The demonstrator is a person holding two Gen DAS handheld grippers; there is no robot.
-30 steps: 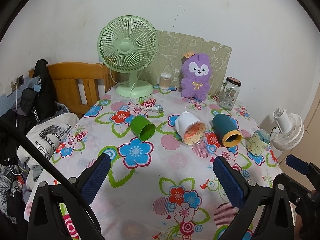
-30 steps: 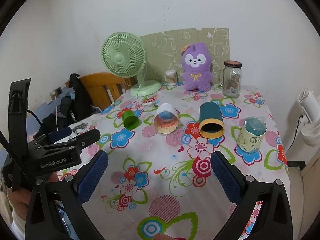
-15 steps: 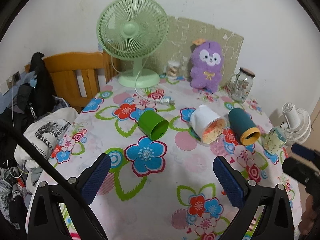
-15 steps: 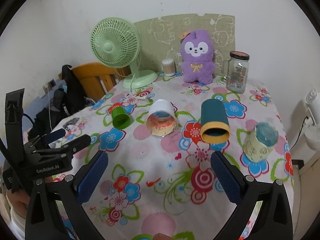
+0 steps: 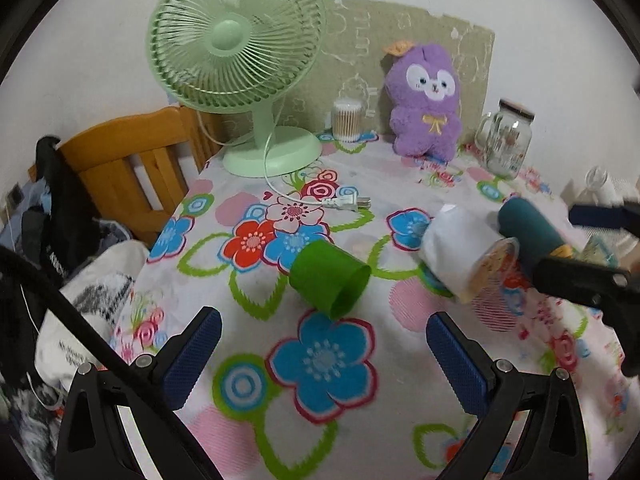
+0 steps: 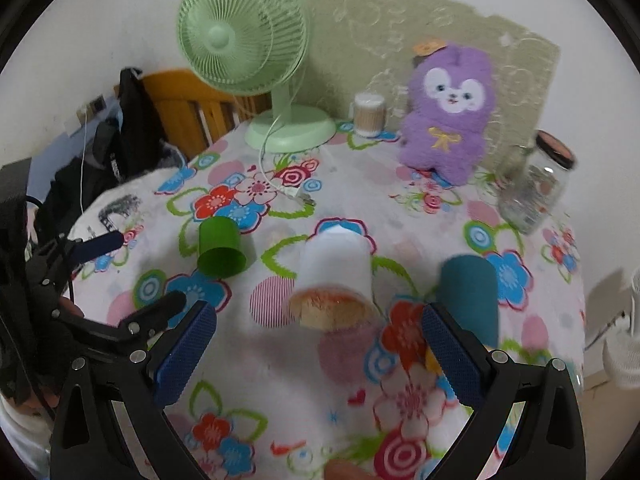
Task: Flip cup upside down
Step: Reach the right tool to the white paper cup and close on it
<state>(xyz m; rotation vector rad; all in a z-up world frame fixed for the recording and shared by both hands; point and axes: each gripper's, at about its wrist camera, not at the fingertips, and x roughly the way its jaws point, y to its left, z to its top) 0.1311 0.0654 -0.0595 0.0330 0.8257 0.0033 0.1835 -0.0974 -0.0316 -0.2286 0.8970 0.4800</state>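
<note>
Three cups lie on their sides on the flowered tablecloth [image 5: 248, 396], mouths toward me. The green cup [image 5: 329, 279] lies just beyond my left gripper [image 5: 320, 354], which is open and empty. In the right wrist view the white cup [image 6: 335, 280] with an orange pattern inside lies just ahead of my open, empty right gripper [image 6: 318, 344], and the teal cup [image 6: 470, 294] lies beside the right finger. The green cup [image 6: 220, 253] is to the left there. The white cup [image 5: 464, 254] and teal cup [image 5: 530, 234] also show in the left view, partly behind the right gripper's black body.
At the back stand a green fan [image 5: 240, 60] with its loose cord and plug [image 5: 344, 201], a cotton-swab pot [image 5: 346, 120], a purple plush toy [image 5: 426, 102] and a glass jar [image 5: 505, 142]. A wooden chair [image 5: 132, 160] with clothes stands left of the table.
Both grippers have moved forward and lower over the table, so the cups look larger and nearer. The right gripper now sits right before the white cup. Both stay open.
</note>
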